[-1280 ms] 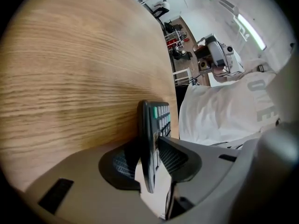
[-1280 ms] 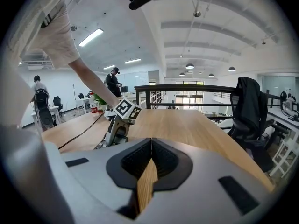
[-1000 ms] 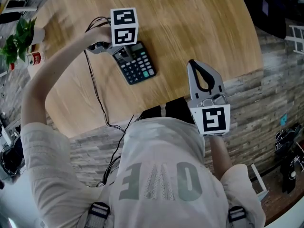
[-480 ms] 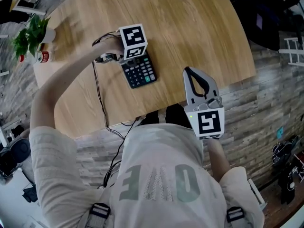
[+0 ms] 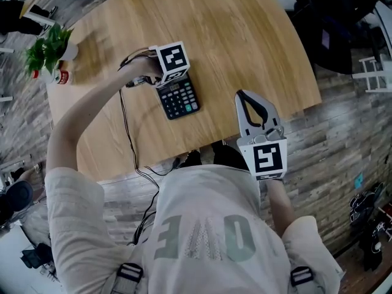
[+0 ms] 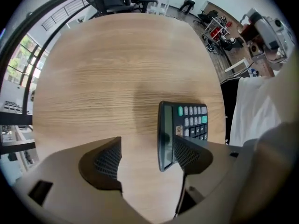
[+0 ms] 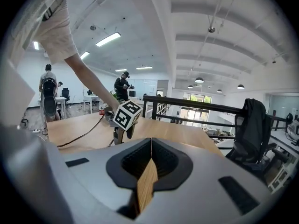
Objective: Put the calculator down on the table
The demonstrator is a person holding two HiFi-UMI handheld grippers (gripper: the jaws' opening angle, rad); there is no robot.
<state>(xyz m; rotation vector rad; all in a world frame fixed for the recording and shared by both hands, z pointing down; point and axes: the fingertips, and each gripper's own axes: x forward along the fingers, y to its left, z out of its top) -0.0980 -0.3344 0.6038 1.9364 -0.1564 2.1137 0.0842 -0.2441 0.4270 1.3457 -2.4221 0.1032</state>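
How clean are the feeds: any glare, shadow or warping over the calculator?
Left gripper view: heavy fisheye bending, black corners, a soft shadow on the table by the calculator, no glare on it. Head view: sharp, evenly lit. Right gripper view: bright ceiling lamps, warped edges.

Black calculator flat on wooden table, keys up.

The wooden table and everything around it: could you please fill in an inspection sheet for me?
Surface: light wooden table, no damage seen.
Job's things: calculator lies flat, keys up.
Clutter: potted plant and small red-labelled container at the table's edge.
Grippers: left gripper over the calculator, fingers opening, not clamping it; right gripper fingers together, empty.
Cables: black cable runs from the left gripper off the near edge.
Surroundings: plank-pattern floor, office chair, people in the background.
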